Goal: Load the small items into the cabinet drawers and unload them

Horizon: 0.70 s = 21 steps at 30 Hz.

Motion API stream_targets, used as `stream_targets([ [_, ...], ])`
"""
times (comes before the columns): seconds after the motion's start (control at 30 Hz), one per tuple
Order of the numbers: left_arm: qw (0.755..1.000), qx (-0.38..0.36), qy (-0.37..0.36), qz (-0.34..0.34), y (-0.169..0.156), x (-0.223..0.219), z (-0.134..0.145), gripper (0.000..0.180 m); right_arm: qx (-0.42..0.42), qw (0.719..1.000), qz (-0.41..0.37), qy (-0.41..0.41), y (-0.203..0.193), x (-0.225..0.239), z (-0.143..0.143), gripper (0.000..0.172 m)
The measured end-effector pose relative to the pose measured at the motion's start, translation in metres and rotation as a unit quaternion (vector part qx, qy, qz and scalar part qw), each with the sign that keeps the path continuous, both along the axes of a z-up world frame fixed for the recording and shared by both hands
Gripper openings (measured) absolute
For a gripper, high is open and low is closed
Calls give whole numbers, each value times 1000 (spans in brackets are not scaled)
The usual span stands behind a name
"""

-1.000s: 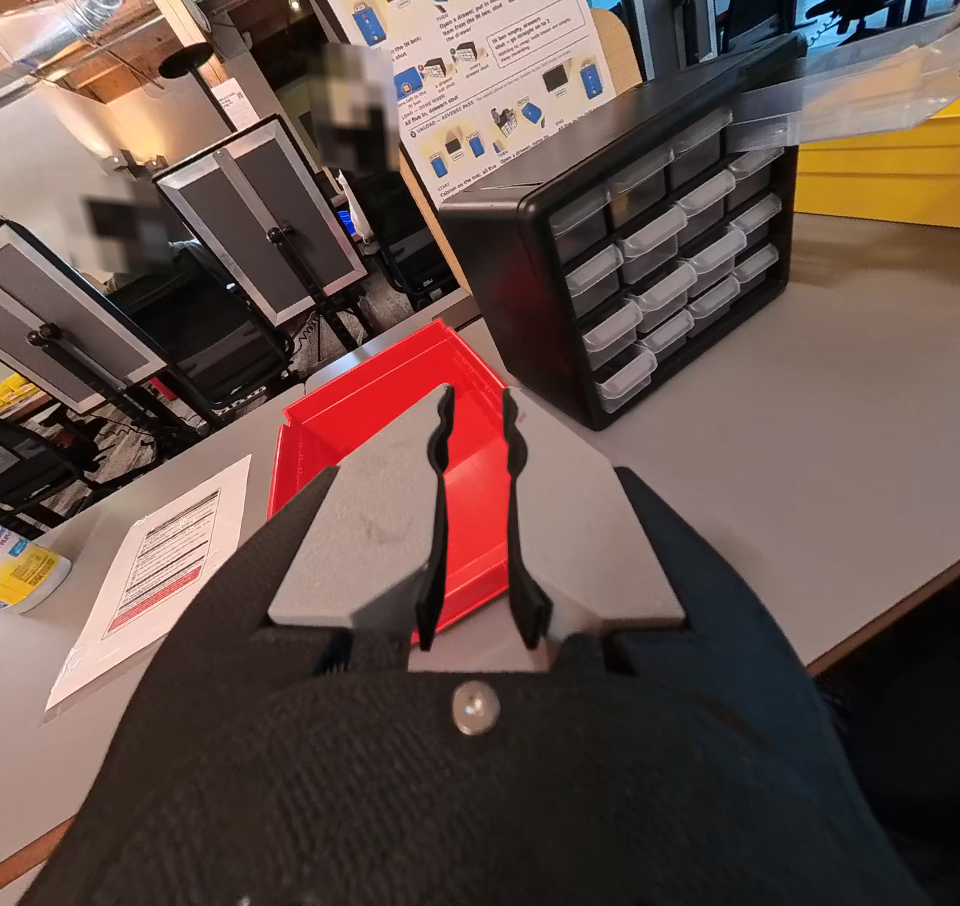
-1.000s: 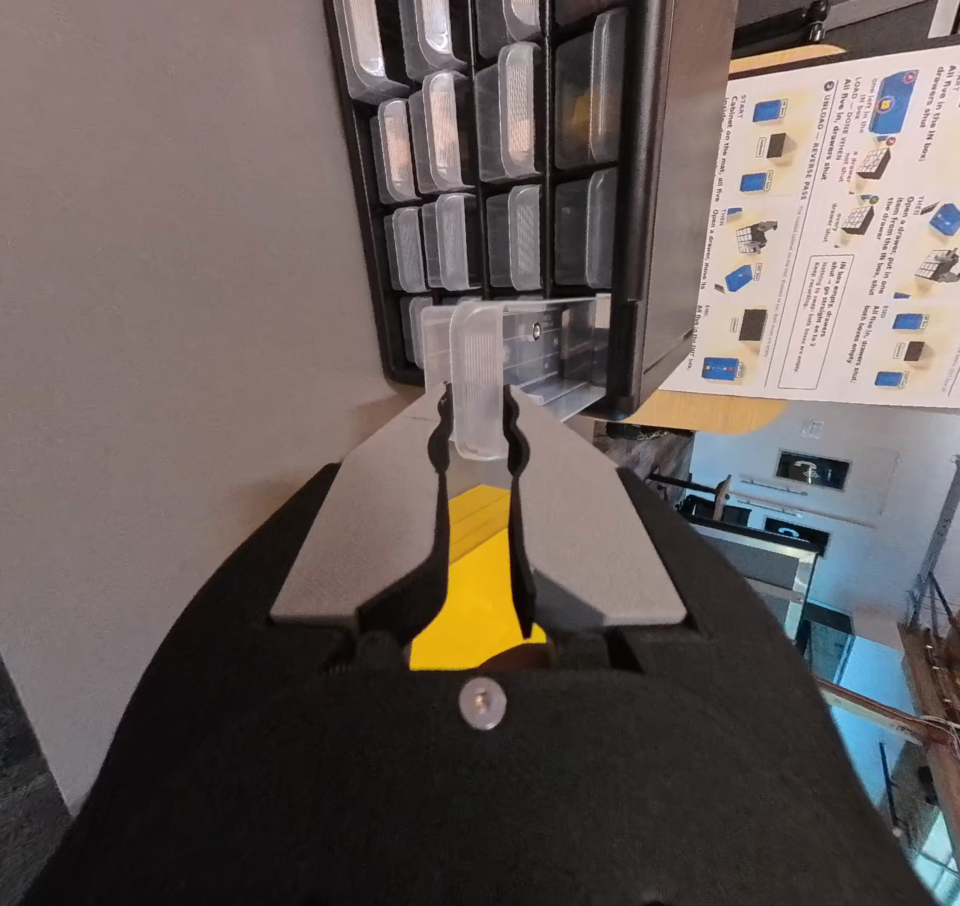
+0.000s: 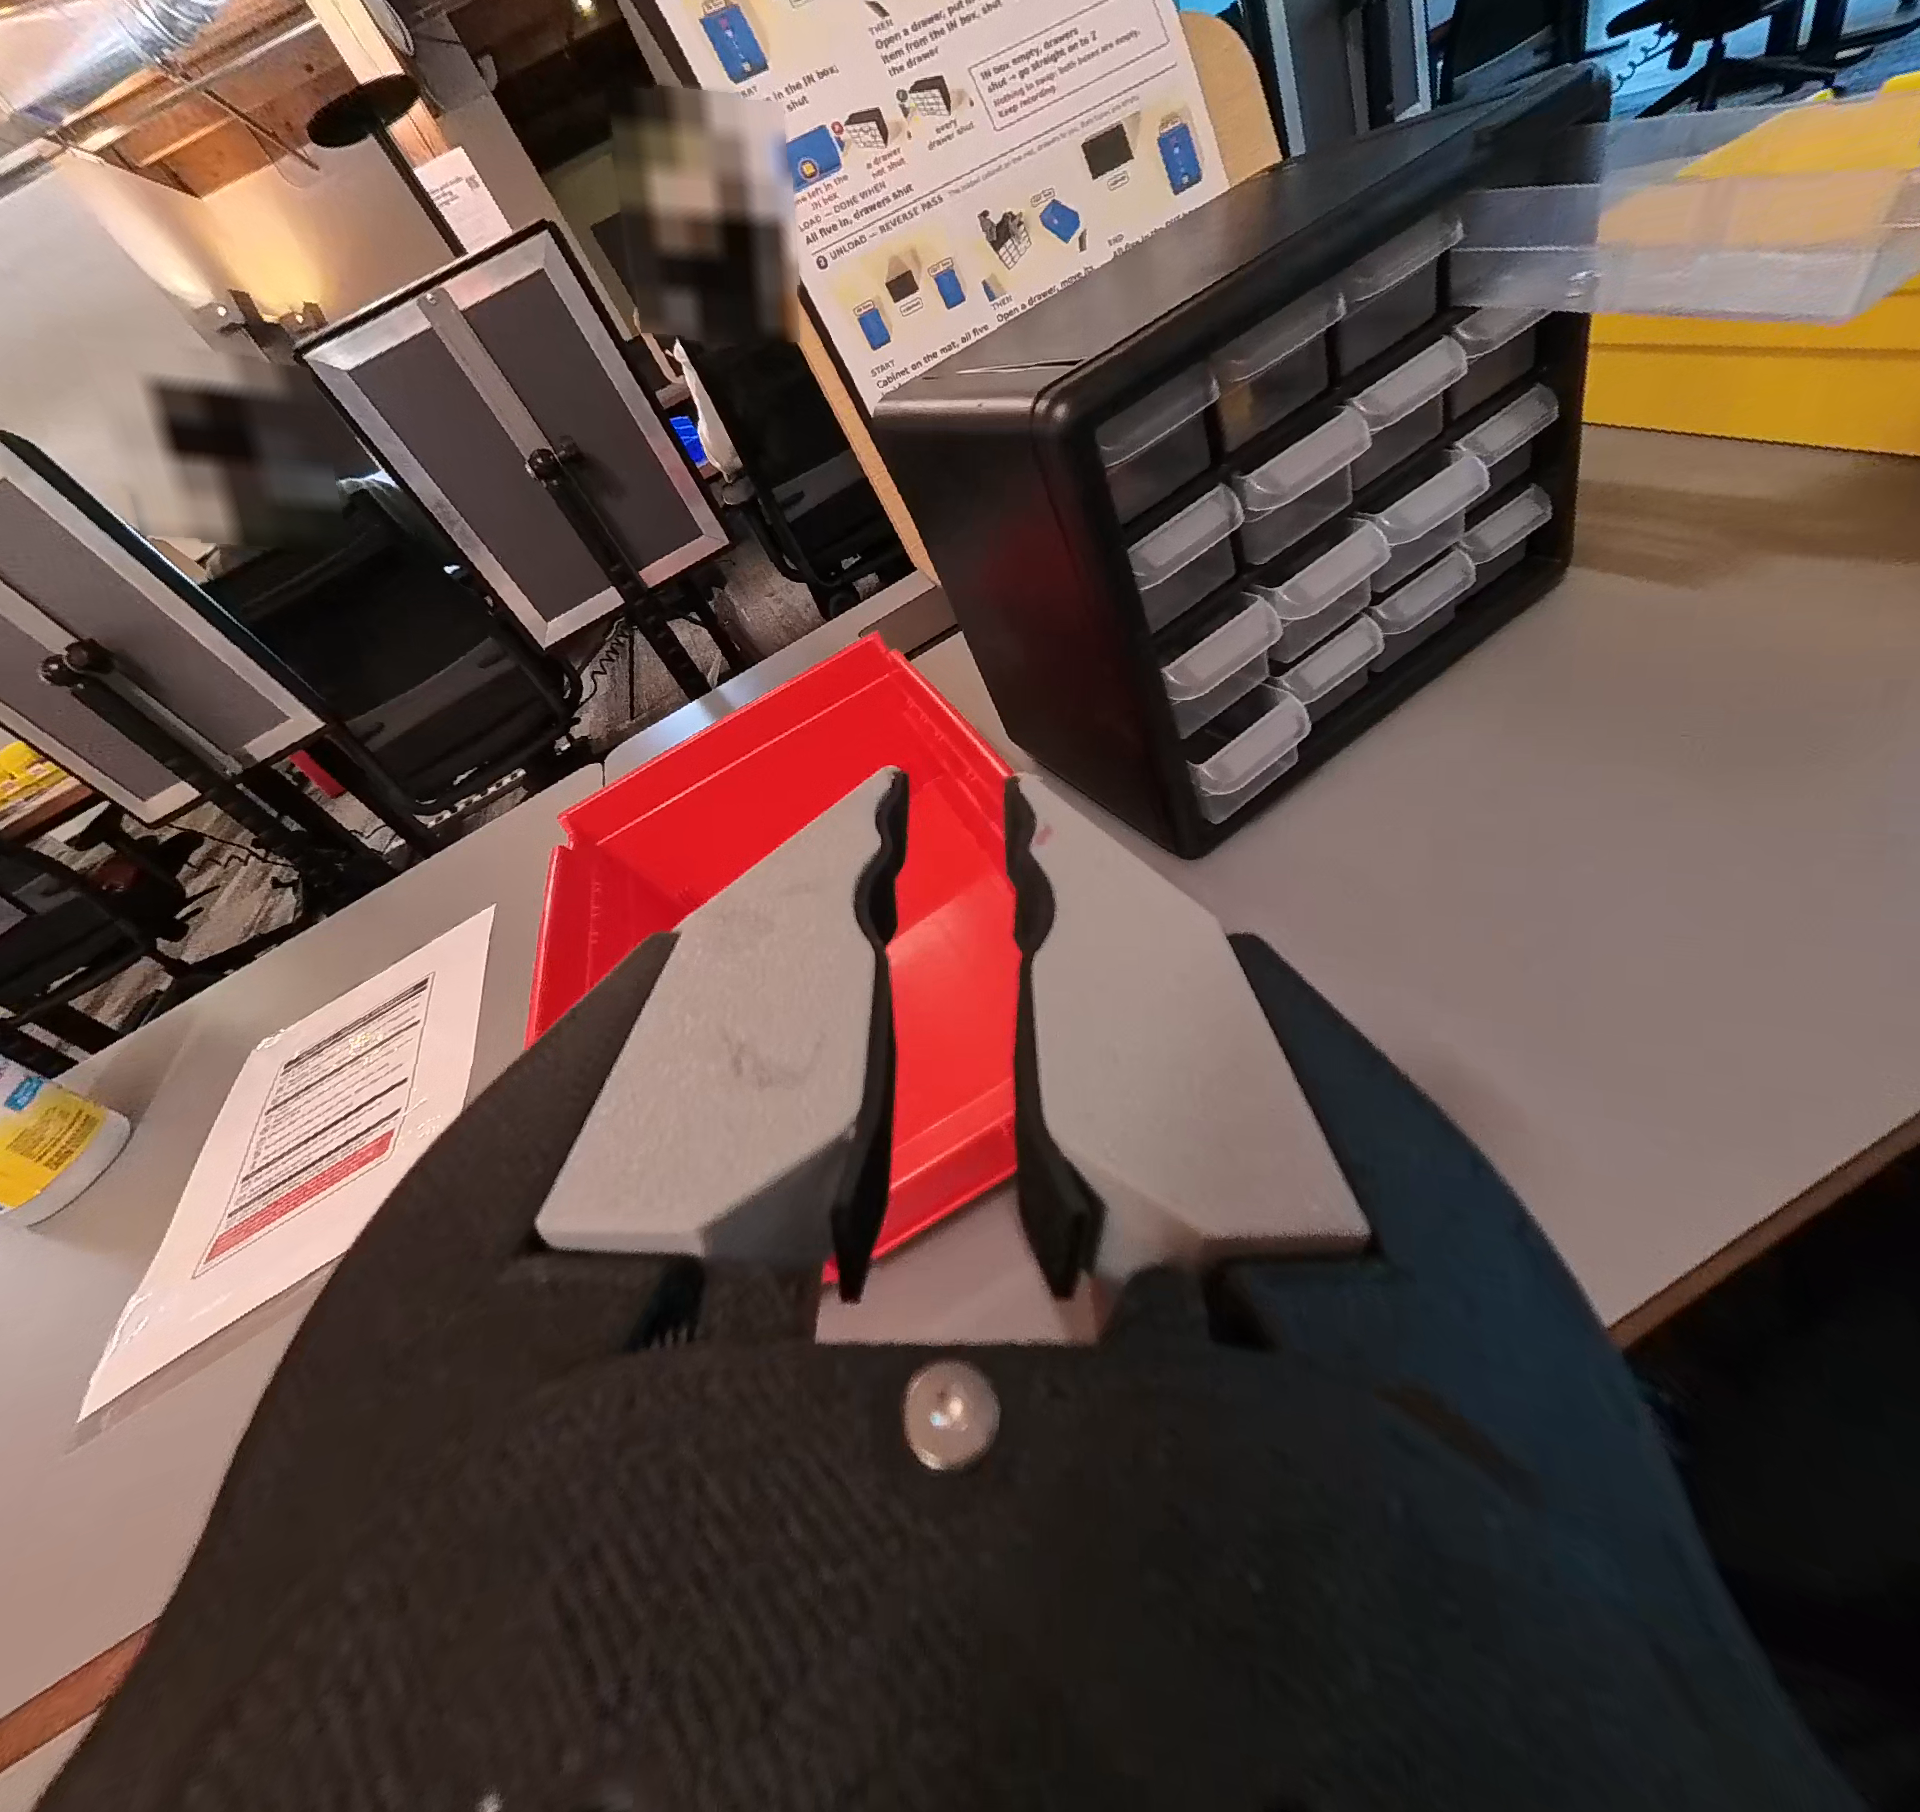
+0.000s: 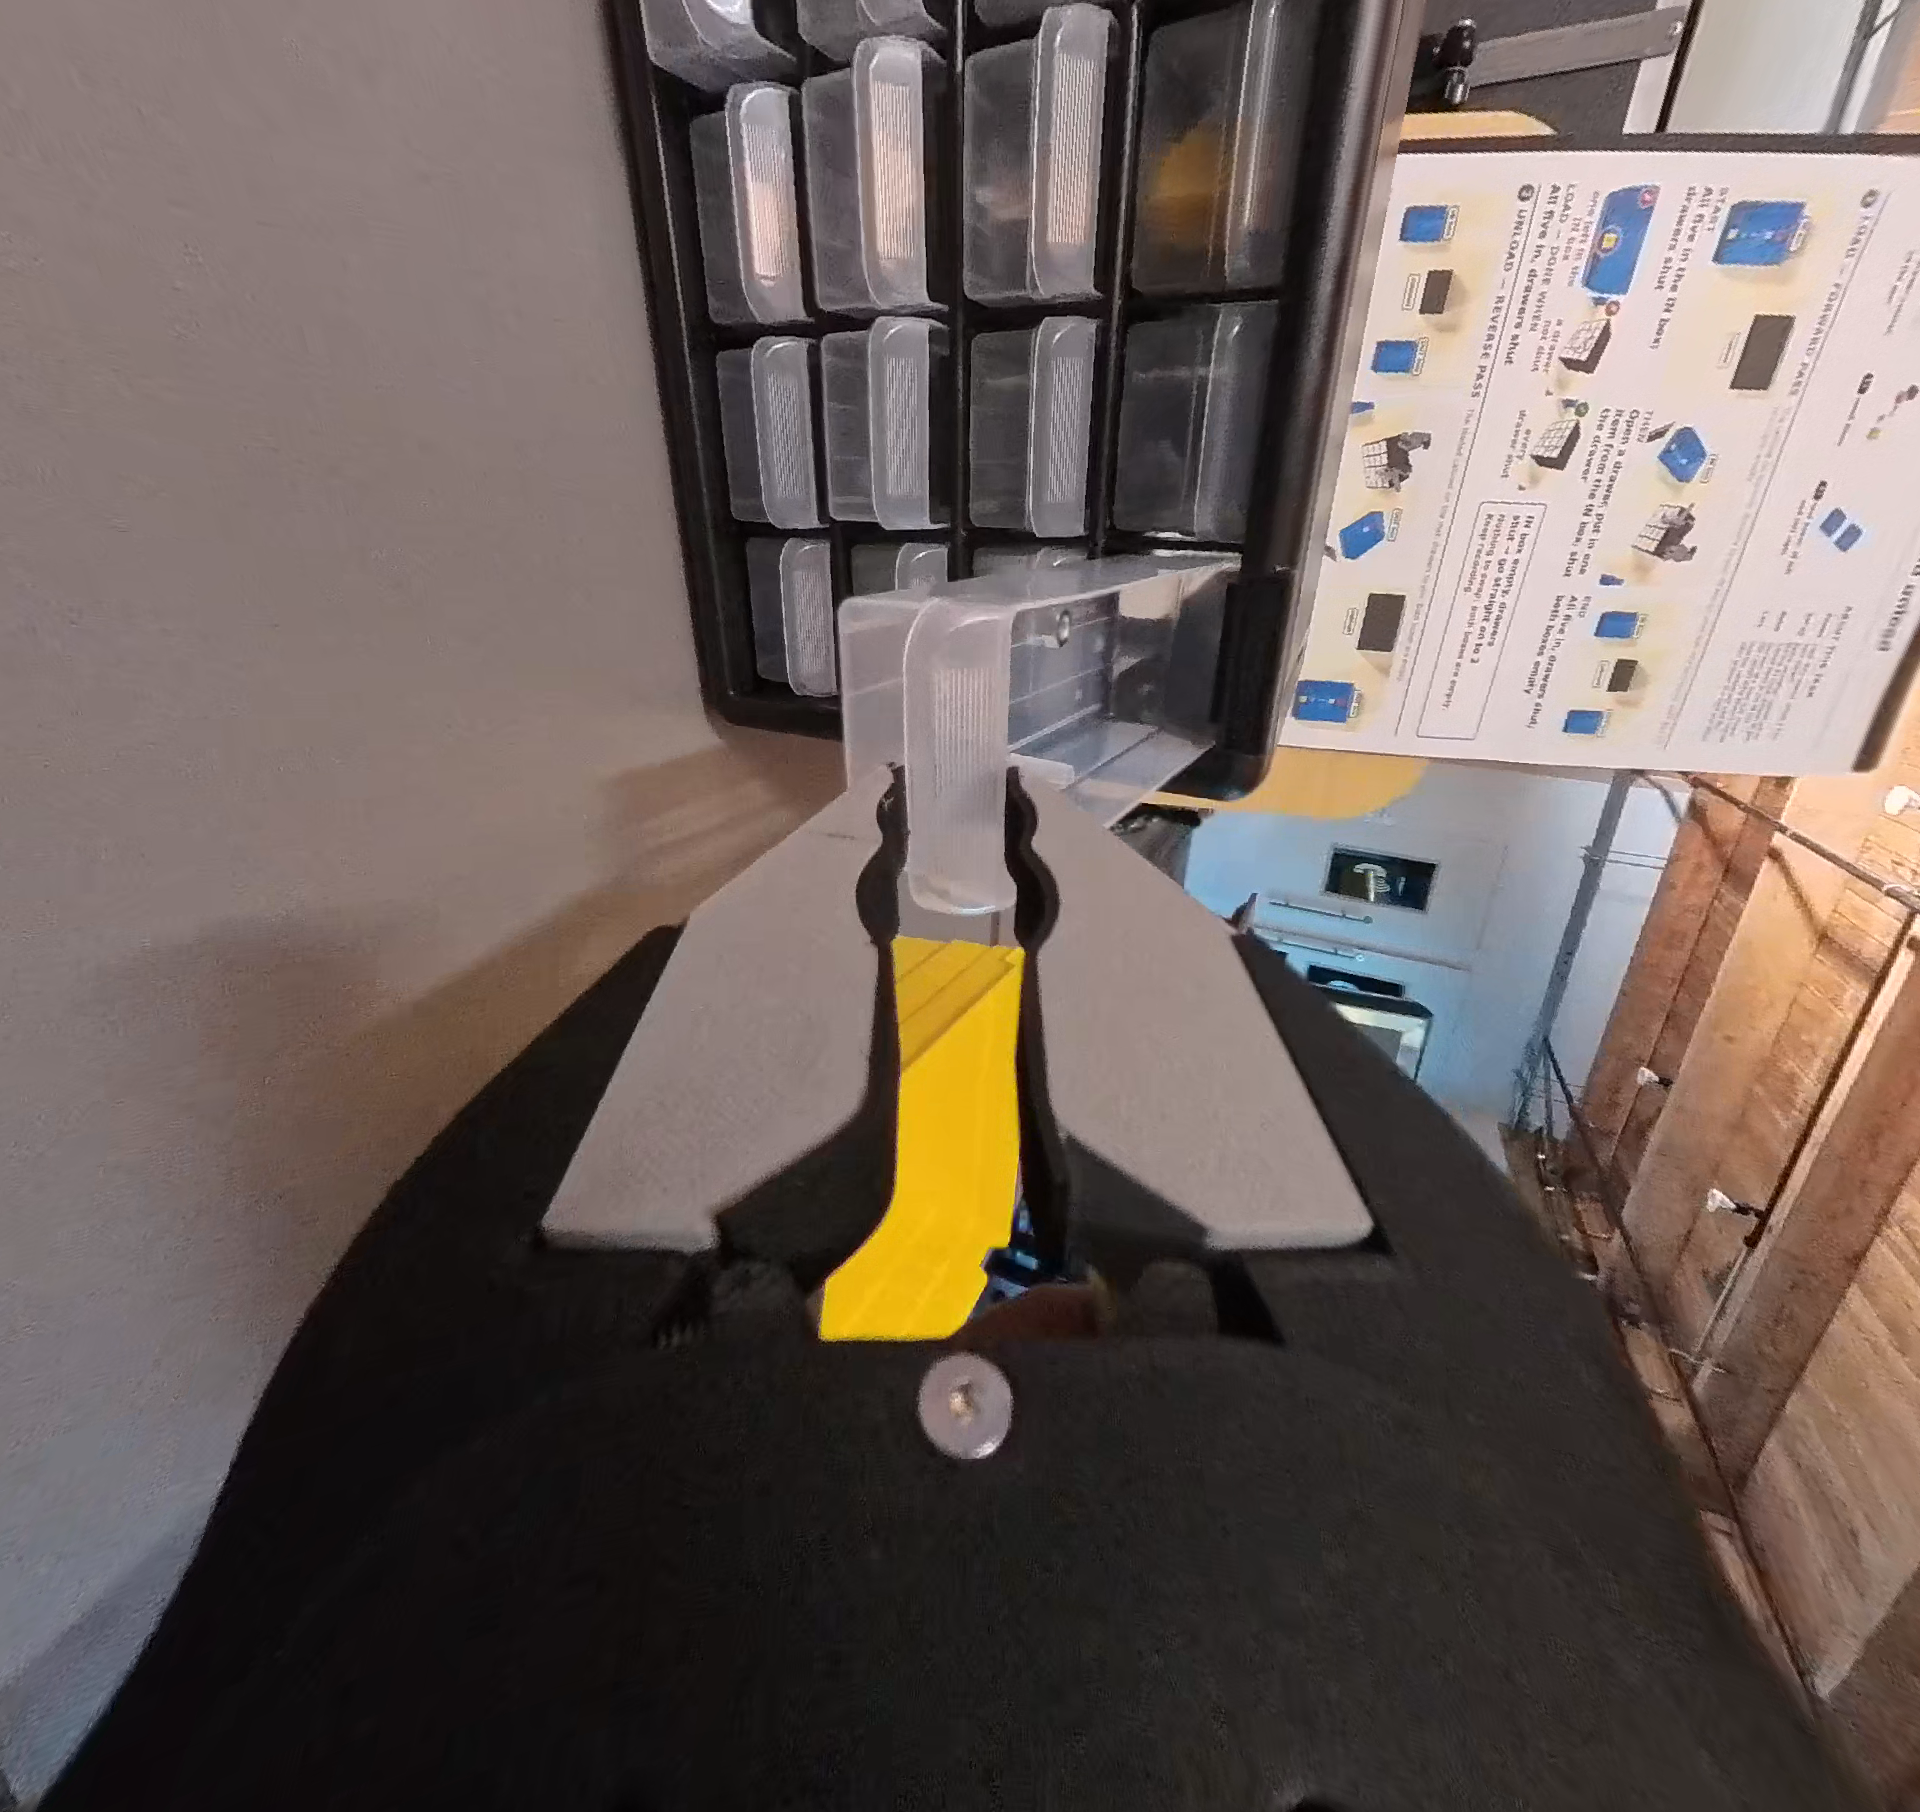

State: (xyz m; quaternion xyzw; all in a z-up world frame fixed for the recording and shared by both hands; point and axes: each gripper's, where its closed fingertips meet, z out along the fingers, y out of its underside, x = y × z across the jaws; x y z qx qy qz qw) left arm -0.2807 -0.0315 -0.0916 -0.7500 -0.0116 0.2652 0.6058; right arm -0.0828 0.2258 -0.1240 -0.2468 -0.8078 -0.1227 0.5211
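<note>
The black cabinet (image 3: pixel 997 515) with several clear drawers stands on the grey table (image 3: pixel 1558 827). My right gripper (image 4: pixel 956 786) is shut on the clear handle tab (image 4: pixel 956 713) of one drawer (image 4: pixel 1122 661), which is pulled partly out of the cabinet (image 4: pixel 1340 308). That drawer shows blurred at the top right of the left wrist view (image 3: pixel 1662 235). My left gripper (image 3: pixel 954 796) hovers over the red bin (image 3: pixel 727 858), its jaws a little apart with nothing between them.
A yellow bin (image 3: pixel 1745 380) stands behind the cabinet and shows below my right fingers (image 4: pixel 945 1087). A printed sheet (image 3: pixel 312 1139) lies left of the red bin. A poster board (image 3: pixel 935 100) stands behind. The table's front edge (image 3: pixel 1766 1232) runs at the right. The left gripper's tips are roughly 35 cm from the right gripper's.
The drawer in my right gripper has slid a little farther out of the cabinet. The left gripper has stayed over the red bin.
</note>
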Motion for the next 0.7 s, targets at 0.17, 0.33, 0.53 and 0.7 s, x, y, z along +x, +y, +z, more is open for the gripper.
stream_targets([
  [0.17, 1000, -1, 0, 0, 0, 1, 0, 15, -3, 1000, 3, 3, 0, 0, 1, 15],
  [0.33, 1000, -1, -1, 0, 0, 0, -1, 15, -21, 1000, 8, 5, 0, -3, 5, 15],
  [0.53, 1000, -4, 3, -2, 2, 2, -1, 15, -85, 996, 16, -13, 0, -11, 8, 15],
  [0.7, 1000, -1, -1, 0, 0, -1, -1, 16, -94, 996, 10, -7, 6, -21, 12, 16],
])
